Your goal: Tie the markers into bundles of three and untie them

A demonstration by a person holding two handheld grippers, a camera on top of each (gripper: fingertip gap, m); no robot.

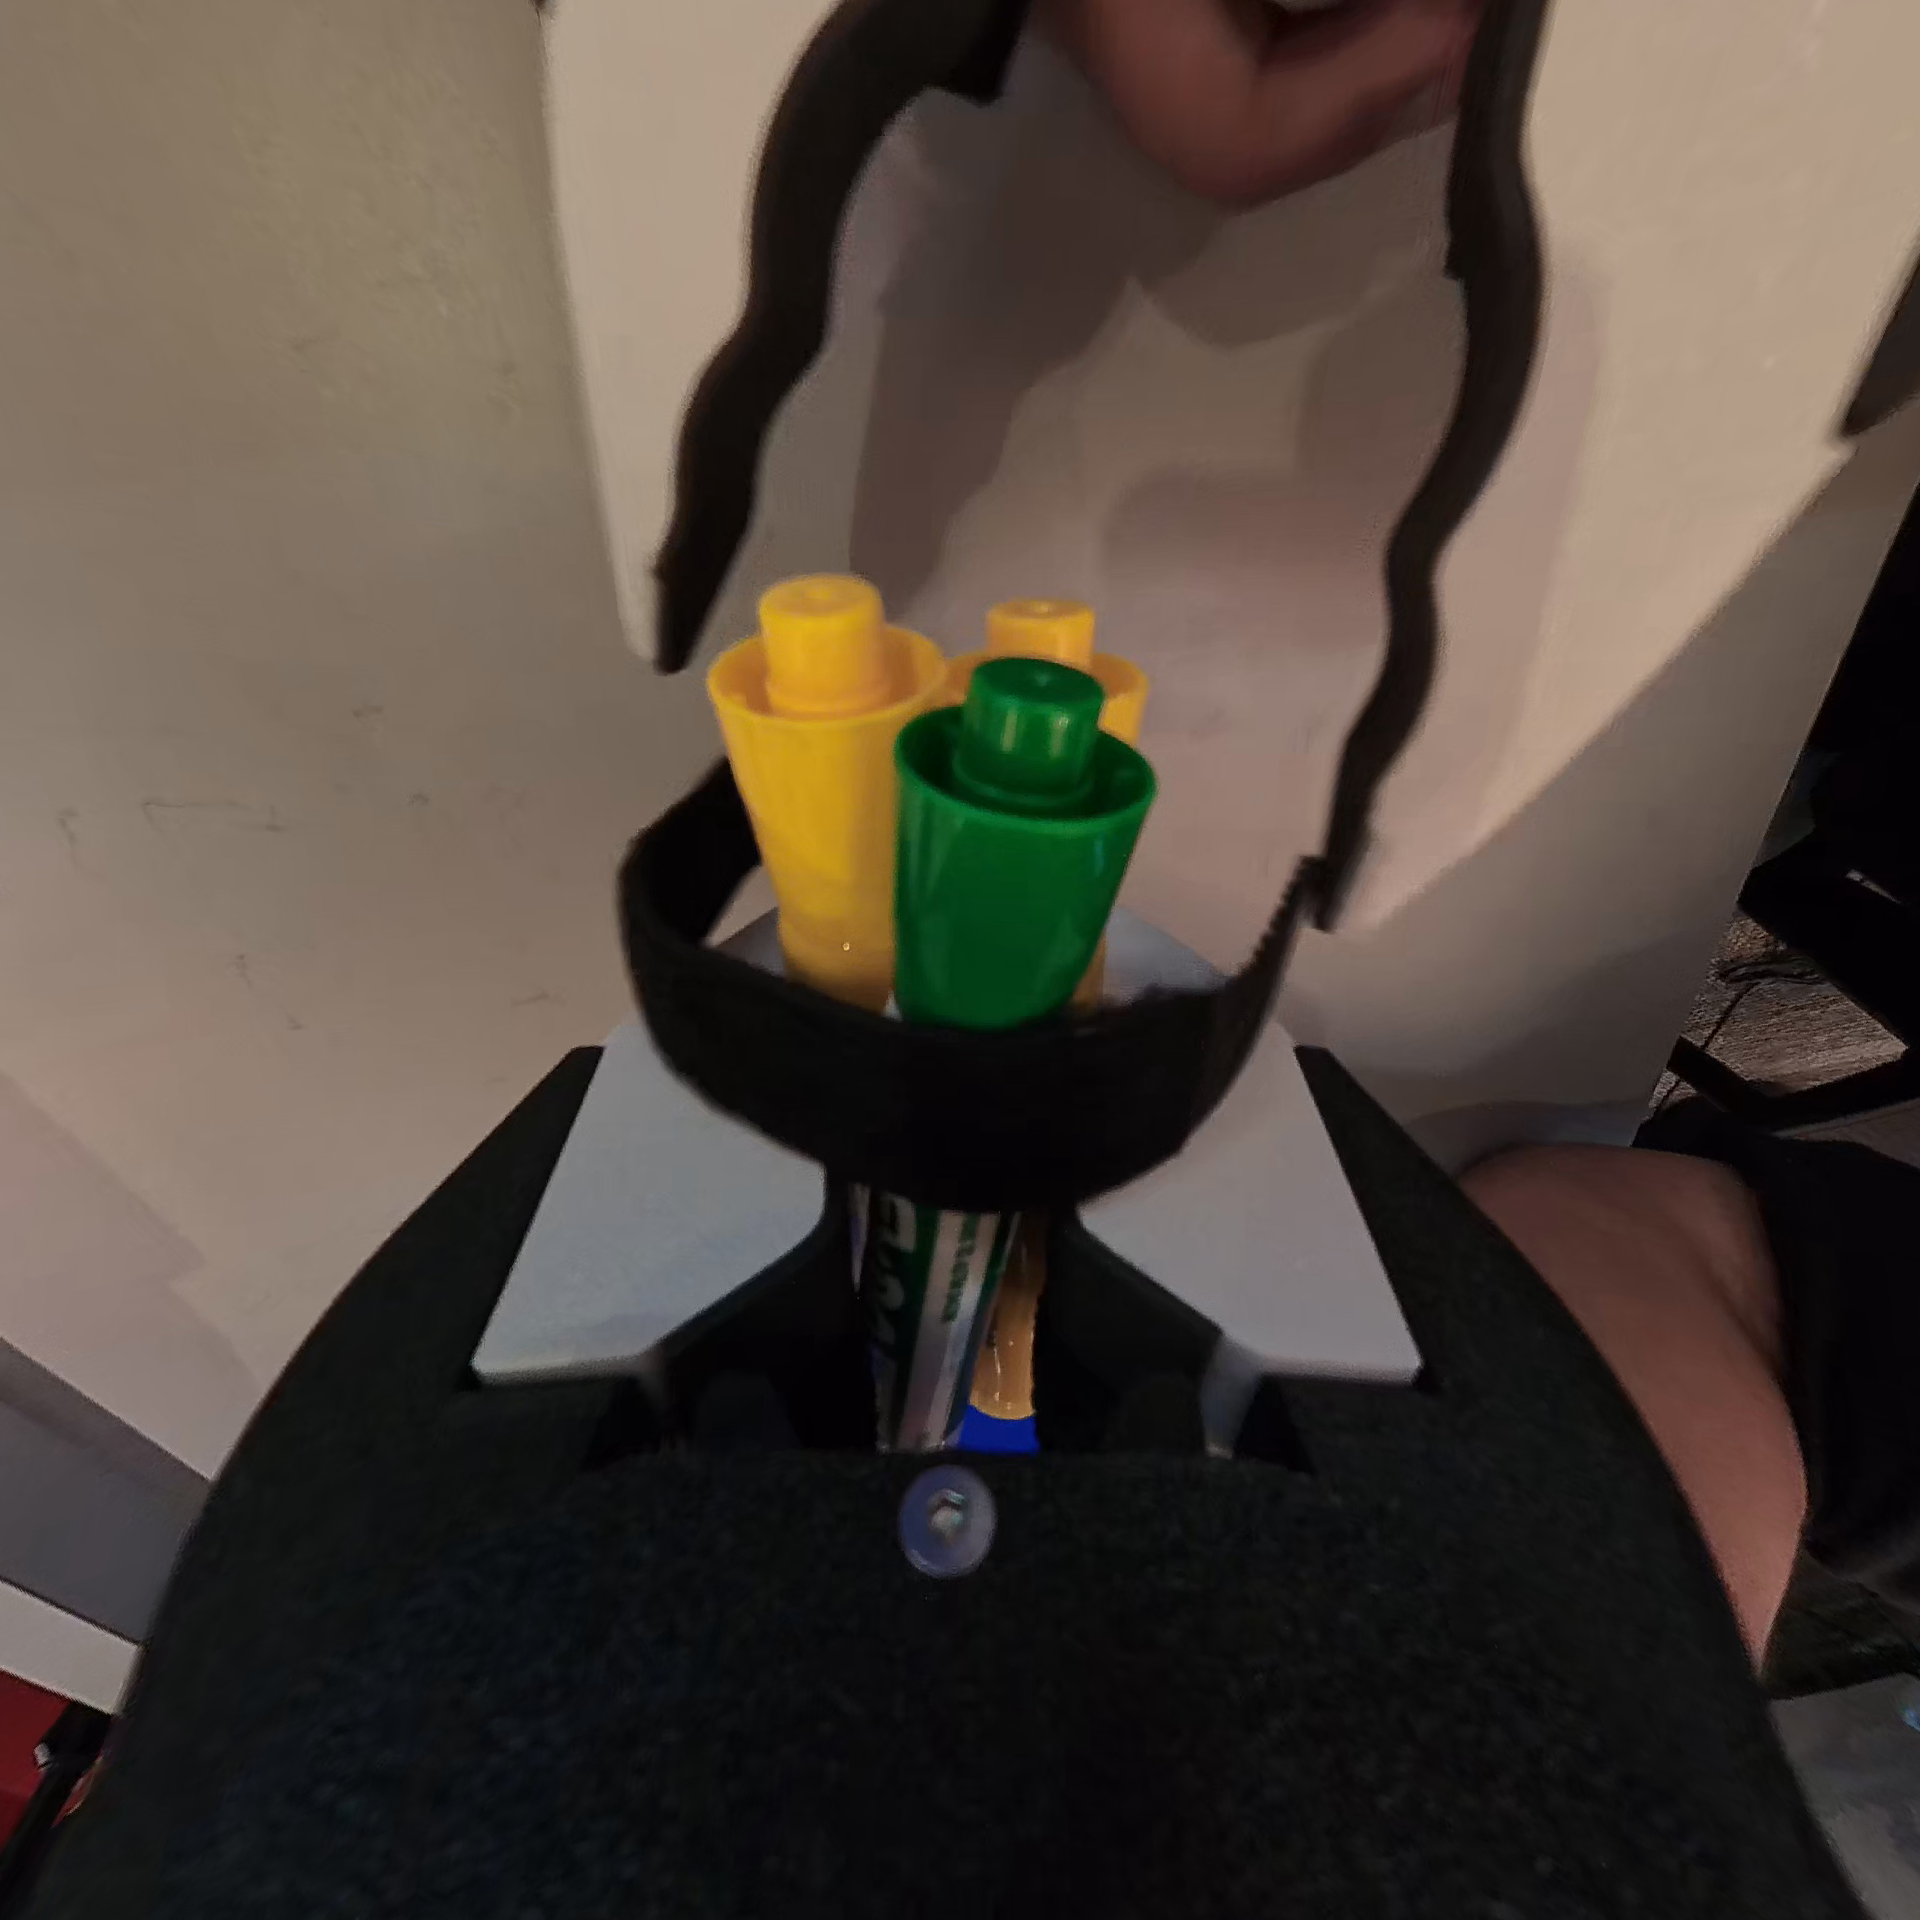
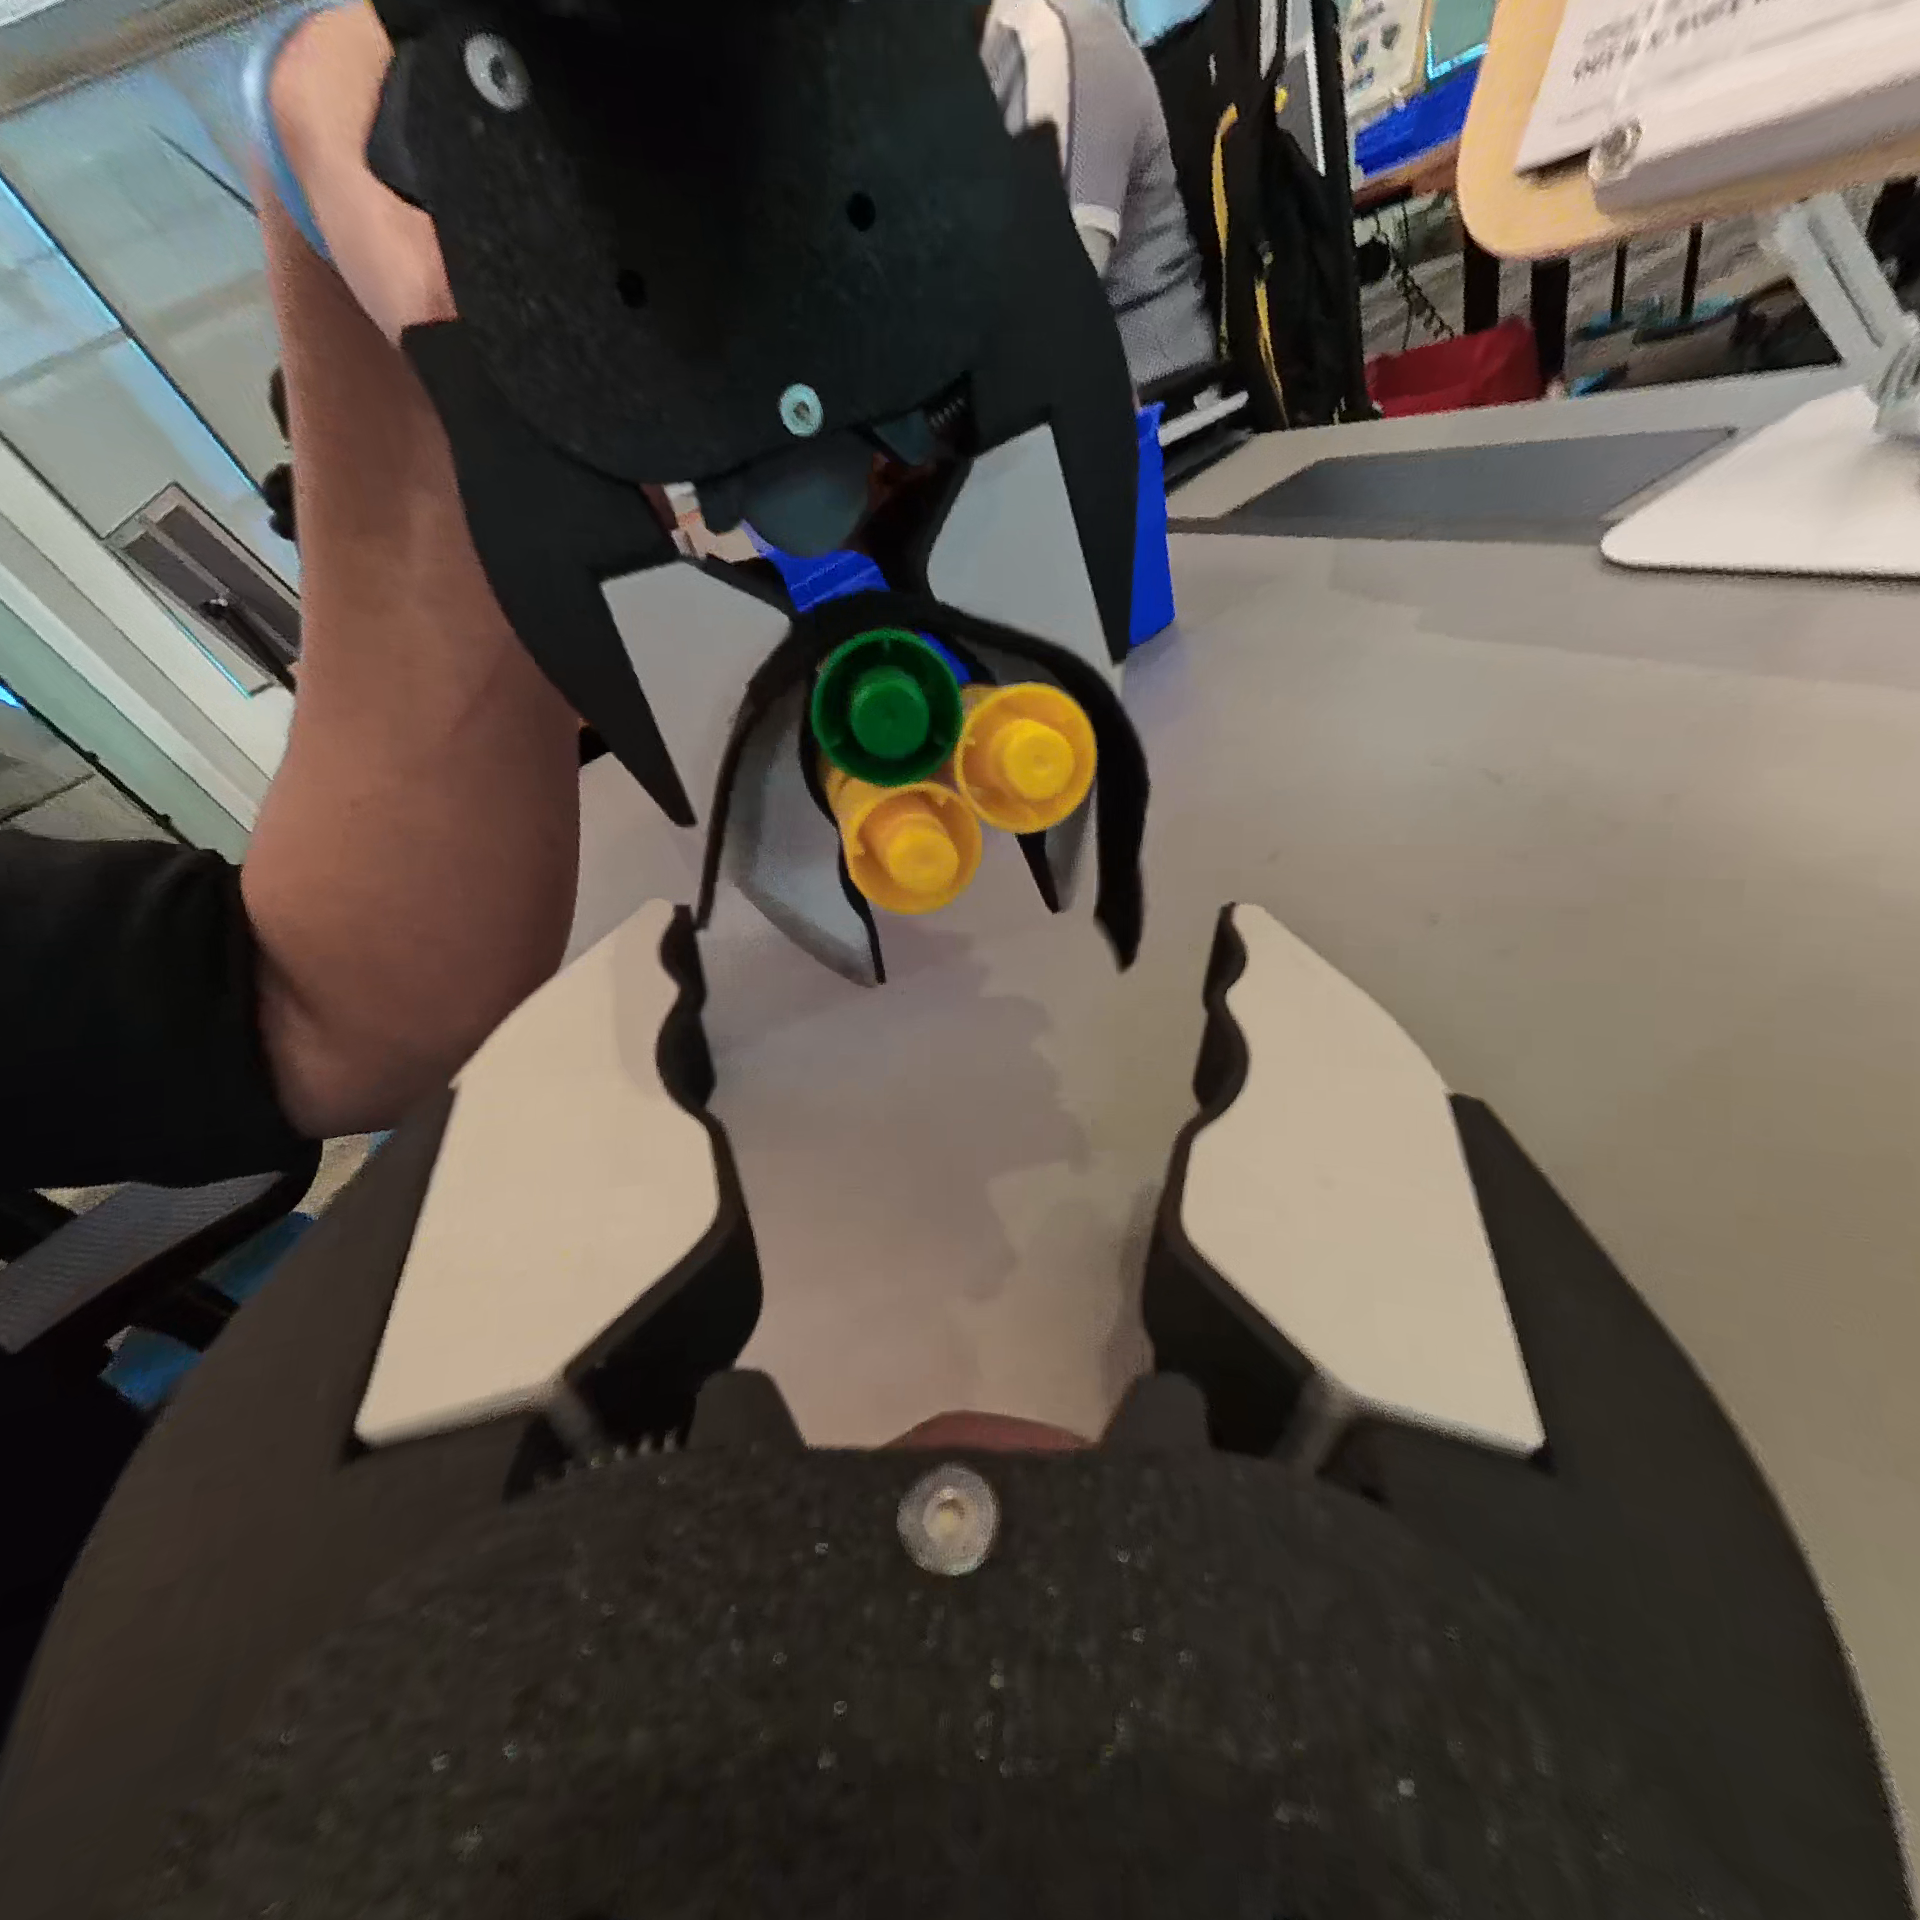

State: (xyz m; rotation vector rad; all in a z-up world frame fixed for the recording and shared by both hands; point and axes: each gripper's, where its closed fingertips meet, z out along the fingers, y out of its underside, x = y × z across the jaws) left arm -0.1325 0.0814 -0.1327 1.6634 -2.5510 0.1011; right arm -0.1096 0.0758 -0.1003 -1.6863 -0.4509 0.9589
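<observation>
3 strapped markers (image 1: 935,852) in left tool (image 1: 951,1226)

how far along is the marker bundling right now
Done: three markers, one green and two yellow, are gathered in the shut left gripper. In hand: the black strap loops them loosely, ends hanging free. Left: the open right gripper must fasten it, untying later.

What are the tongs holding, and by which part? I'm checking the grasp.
The left tongs grip three markers by their barrels, below the strap. The right tongs hold nothing.
</observation>
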